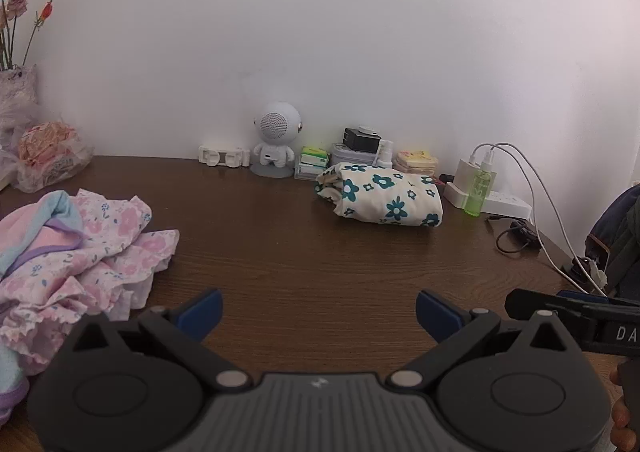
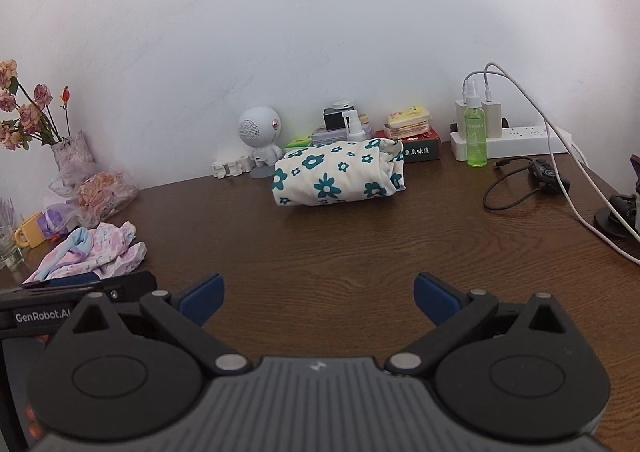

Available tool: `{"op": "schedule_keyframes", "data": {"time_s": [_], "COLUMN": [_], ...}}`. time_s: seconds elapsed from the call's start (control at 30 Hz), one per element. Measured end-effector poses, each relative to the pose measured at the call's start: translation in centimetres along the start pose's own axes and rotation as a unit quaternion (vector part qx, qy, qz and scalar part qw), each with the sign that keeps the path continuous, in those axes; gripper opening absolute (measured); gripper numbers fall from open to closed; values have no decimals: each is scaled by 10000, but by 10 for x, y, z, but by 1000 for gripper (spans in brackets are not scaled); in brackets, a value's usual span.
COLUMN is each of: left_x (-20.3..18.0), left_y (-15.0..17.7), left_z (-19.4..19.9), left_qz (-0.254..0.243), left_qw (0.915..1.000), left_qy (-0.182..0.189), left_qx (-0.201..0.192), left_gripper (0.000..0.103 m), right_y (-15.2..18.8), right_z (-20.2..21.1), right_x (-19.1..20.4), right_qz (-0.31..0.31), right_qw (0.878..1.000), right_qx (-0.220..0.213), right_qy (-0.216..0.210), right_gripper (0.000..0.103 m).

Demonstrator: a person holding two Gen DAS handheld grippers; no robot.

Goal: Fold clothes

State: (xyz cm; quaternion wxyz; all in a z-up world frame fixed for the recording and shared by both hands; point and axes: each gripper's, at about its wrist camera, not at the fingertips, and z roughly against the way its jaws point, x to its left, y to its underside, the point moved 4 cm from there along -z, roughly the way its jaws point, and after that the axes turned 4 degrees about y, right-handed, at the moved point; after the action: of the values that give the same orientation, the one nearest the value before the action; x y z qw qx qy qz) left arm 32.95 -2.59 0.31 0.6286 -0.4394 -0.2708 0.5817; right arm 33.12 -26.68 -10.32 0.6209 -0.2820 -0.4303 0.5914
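Lying crumpled left of the spread-wide left gripper (image 1: 319, 312): pink clothes (image 1: 76, 264).

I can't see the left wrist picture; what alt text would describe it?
An open claw hovers over a brown table, holding nothing. A rumpled pink floral garment lies at left, and a folded cream garment with teal flowers sits near the white wall.
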Motion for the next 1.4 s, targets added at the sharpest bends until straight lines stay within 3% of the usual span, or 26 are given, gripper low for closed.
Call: {"op": "schedule_keyframes", "data": {"time_s": [0.53, 0.8, 1.4], "left_x": [-14, -16, -23], "left_y": [61, 95, 123], "left_z": [128, 172, 203], "left_qz": [80, -12, -23], "left_qw": [9998, 9999, 9998], "left_qy": [158, -103, -220], "left_qx": [-6, -38, 8], "left_gripper": [103, 103, 103], "right_y": [53, 92, 120], "right_z": [128, 174, 203], "right_x": [30, 39, 53], "right_qz": [184, 281, 180], "right_qw": [9998, 9992, 9993], "right_qx": [50, 24, 22], "right_qy": [109, 273, 341], "right_gripper": [103, 103, 103]}}
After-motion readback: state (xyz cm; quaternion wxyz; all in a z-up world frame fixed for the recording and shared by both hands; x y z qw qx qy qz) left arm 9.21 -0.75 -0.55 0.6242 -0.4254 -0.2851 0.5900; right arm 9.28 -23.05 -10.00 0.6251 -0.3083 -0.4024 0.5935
